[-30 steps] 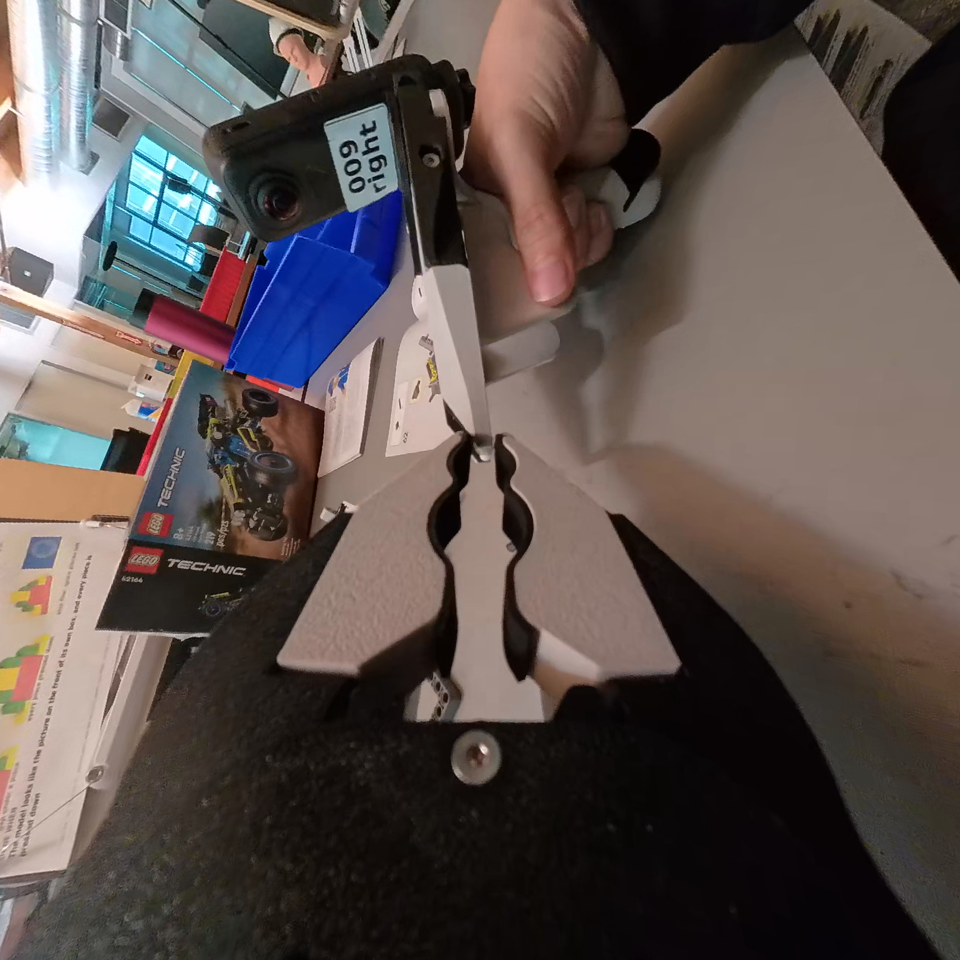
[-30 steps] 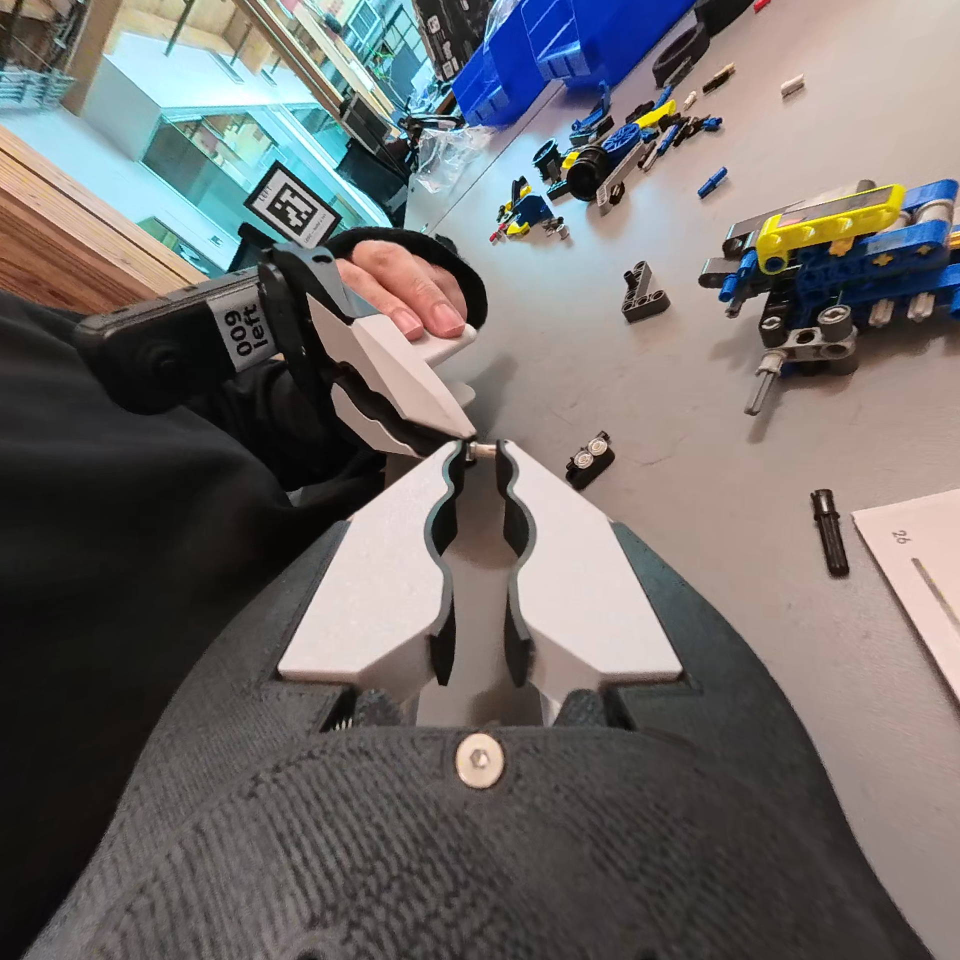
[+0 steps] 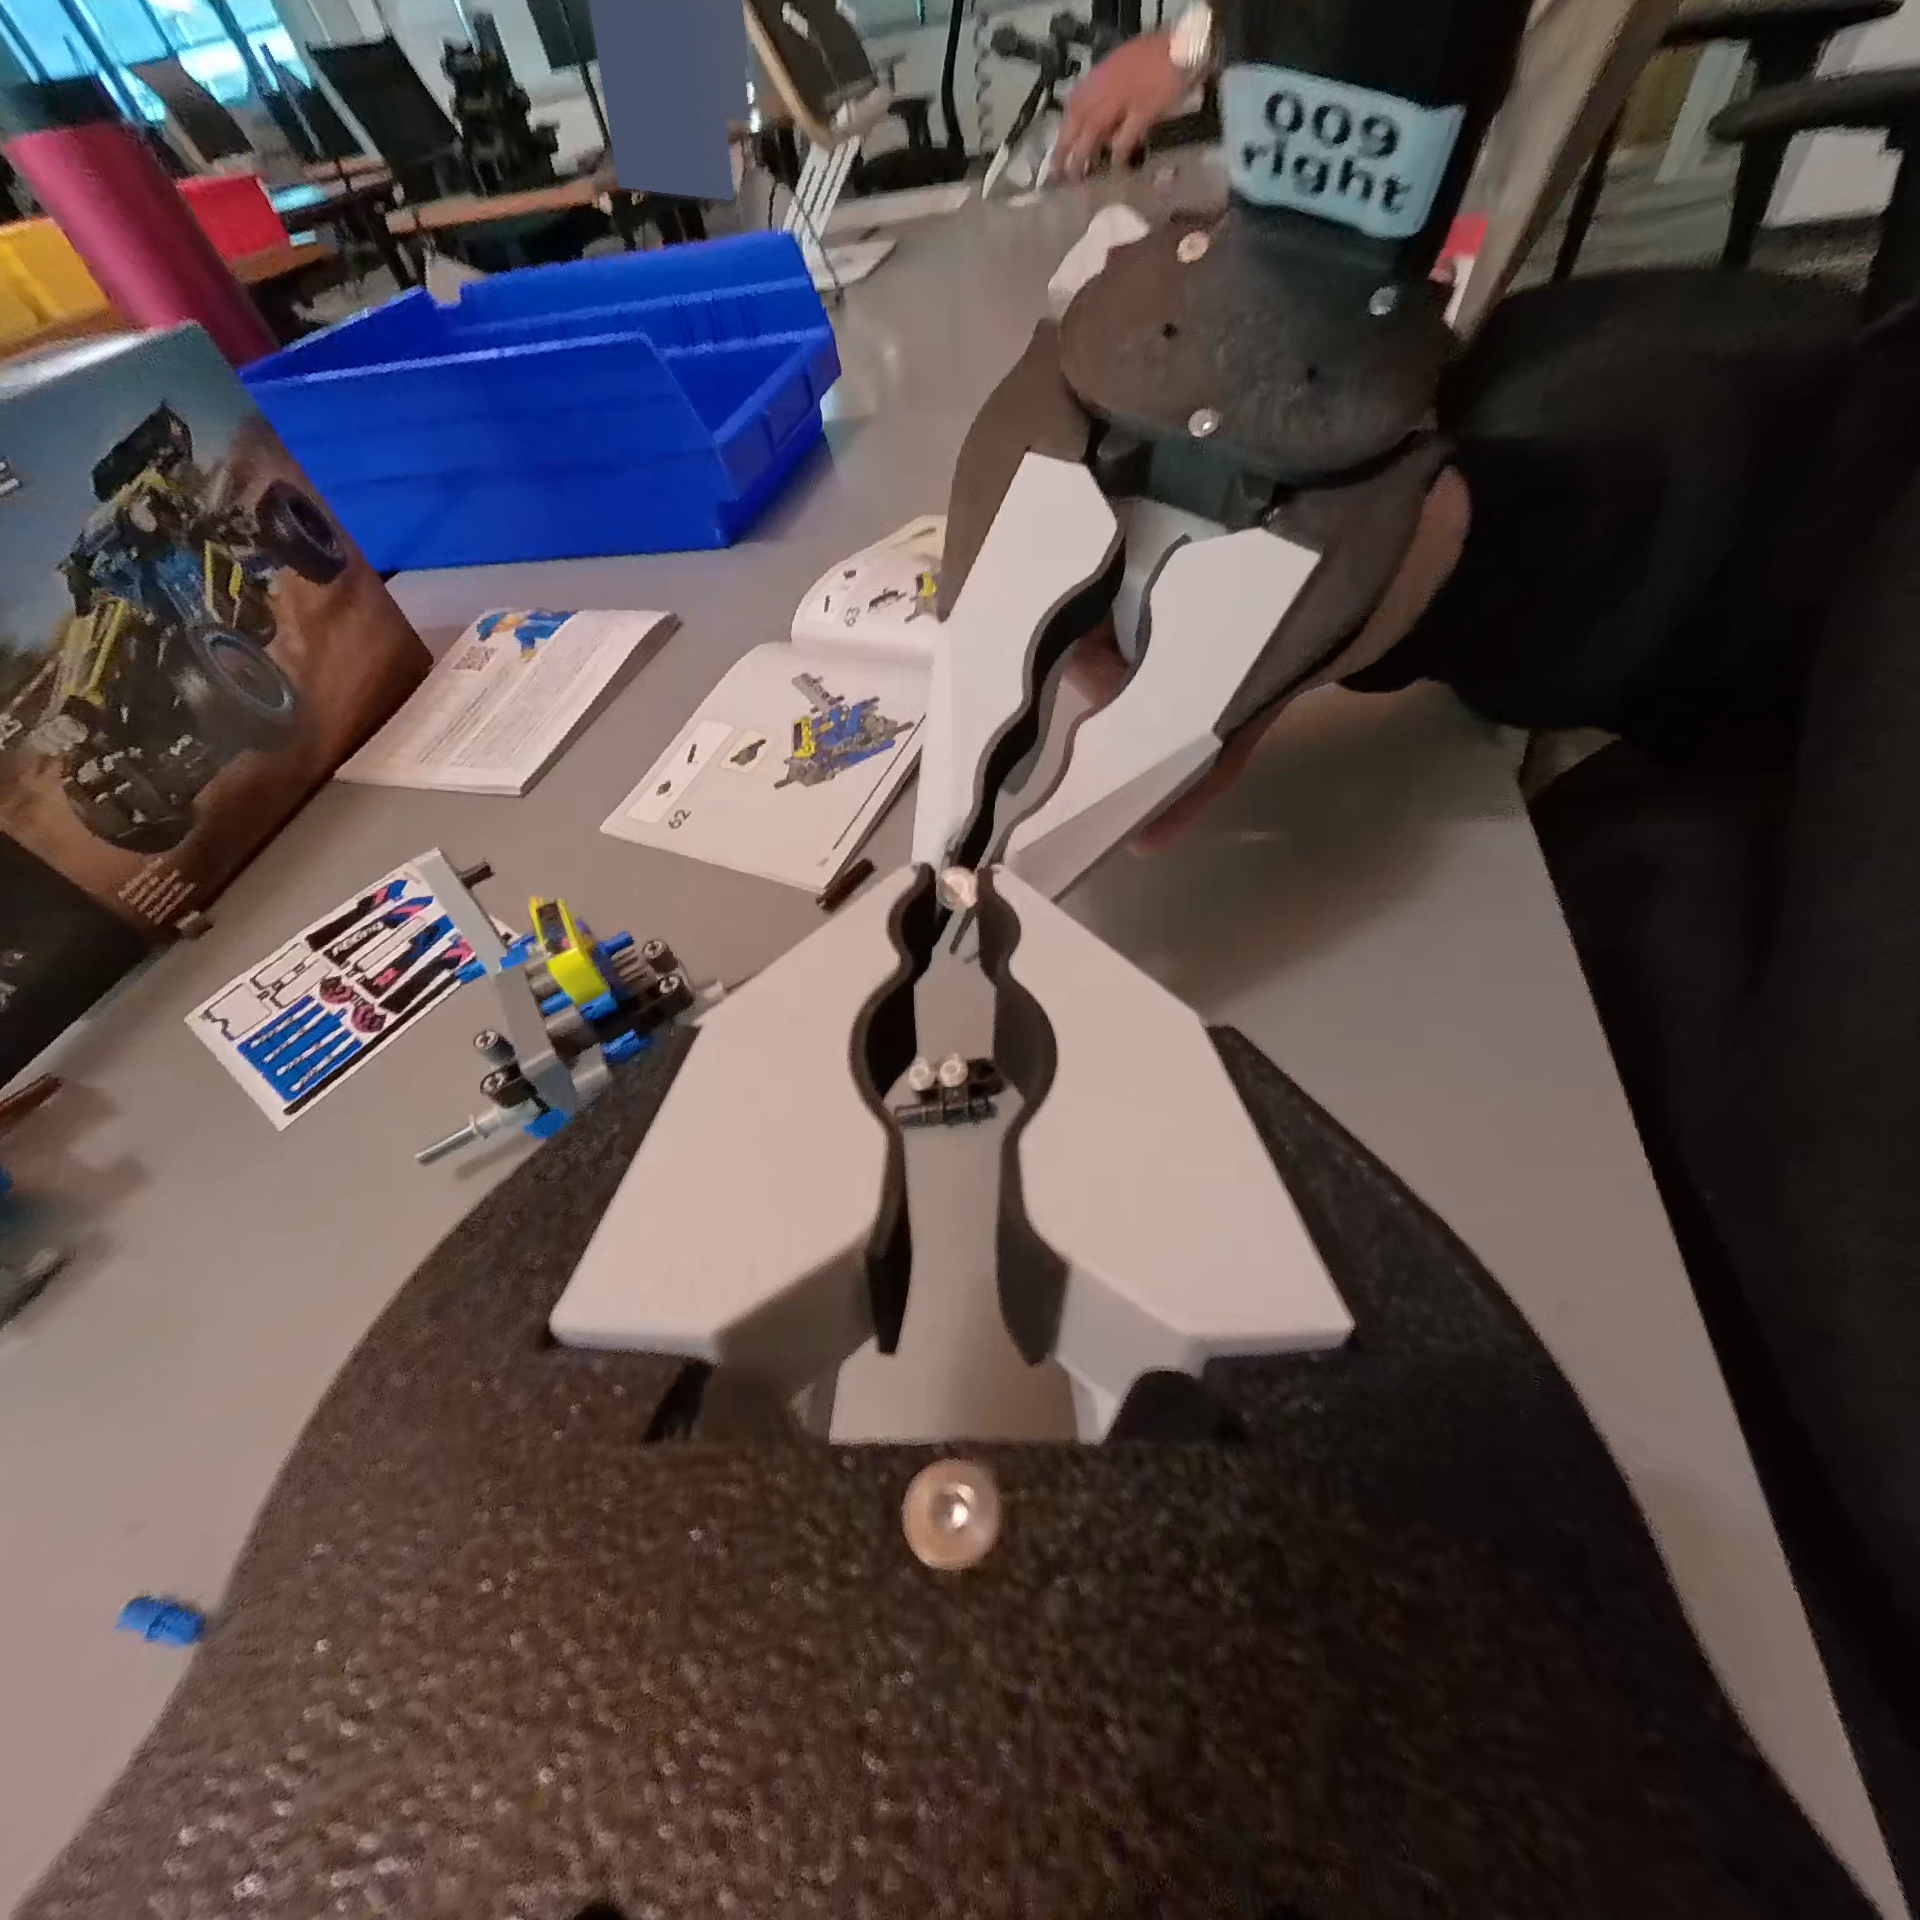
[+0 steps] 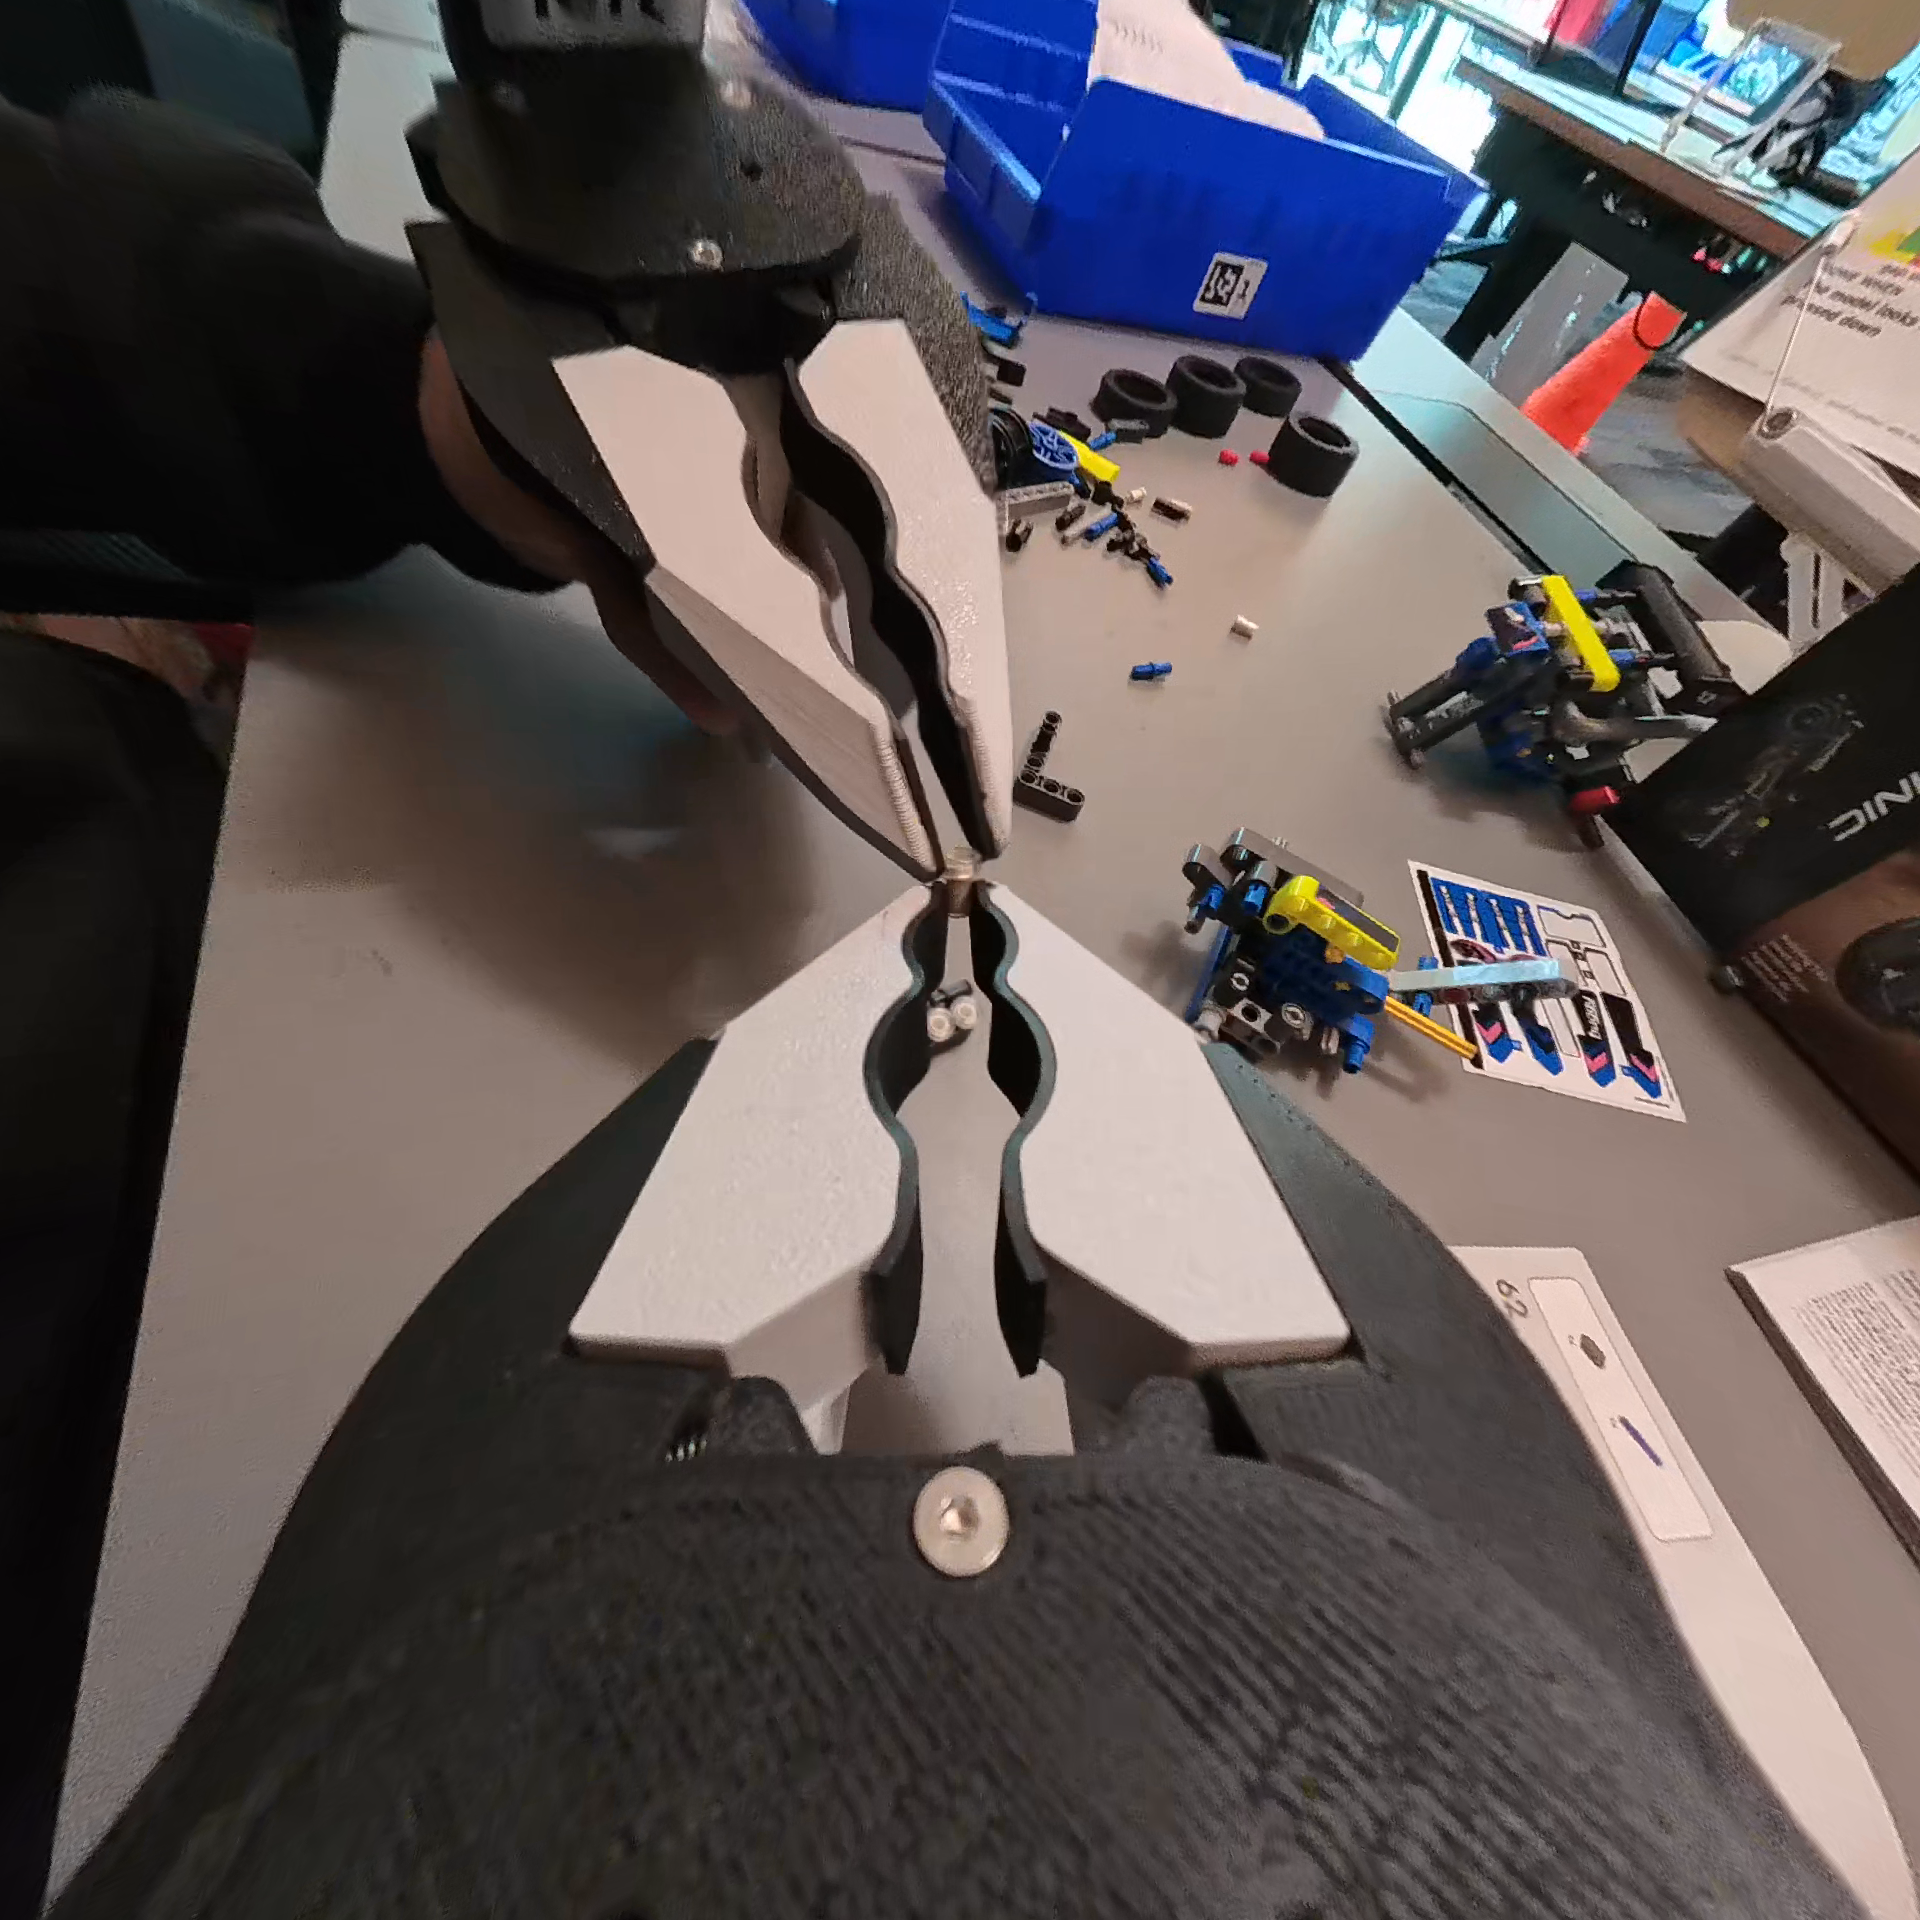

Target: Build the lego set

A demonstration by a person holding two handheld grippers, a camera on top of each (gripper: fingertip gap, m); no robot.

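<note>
Both tongs meet tip to tip above the surface [image 3: 1351,1039]: left tongs [image 3: 953,896] and right tongs [image 4: 957,902] are each clamped on one small grey pin [image 4: 961,883].

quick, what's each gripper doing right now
left gripper: tongs shut on one end of a small light grey pin.
right gripper: tongs shut on the other end of the same pin.

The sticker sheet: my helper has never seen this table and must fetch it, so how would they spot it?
Start at the tall product box on the grey table. Just in front of it, beside a small blue-and-yellow assembly, lies the sticker sheet. Unlike the open booklets, it is one flat sheet of blue, black and pink decals.
</note>
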